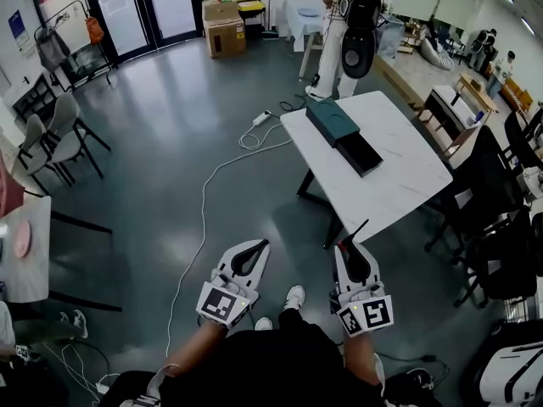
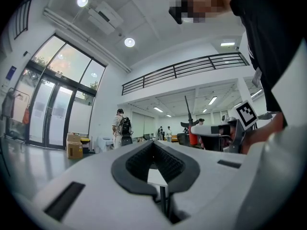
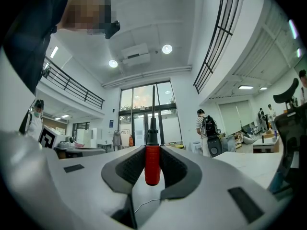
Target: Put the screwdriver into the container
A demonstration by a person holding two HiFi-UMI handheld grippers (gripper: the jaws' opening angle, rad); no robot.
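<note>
Gripping a screwdriver by its red handle, my right gripper has both dark ribbed pads clenched against the handle's sides. The handle stands upright between the jaws, and the thin black shaft rises straight up out of it, past the jaw tips. From the head view, the tool points forward and slightly up, with the shaft's tip just short of the near corner of a white table.

The container, a long dark teal box, lies on that table towards its far side, well apart from the screwdriver. A black tray sits right against the container's nearer end, in line with it.

My left gripper is beside the right one, at about the same height above the grey floor. Its jaw tips are together and nothing is between the pads; through the hollow behind the tips I see only a pale surface beyond.

Further out, a white cable trails across the floor from near the table towards me. A person carrying a black backpack stands beyond the table's far end. A cardboard box rests by the glass doors at the back, and grey chairs stand at the left.
</note>
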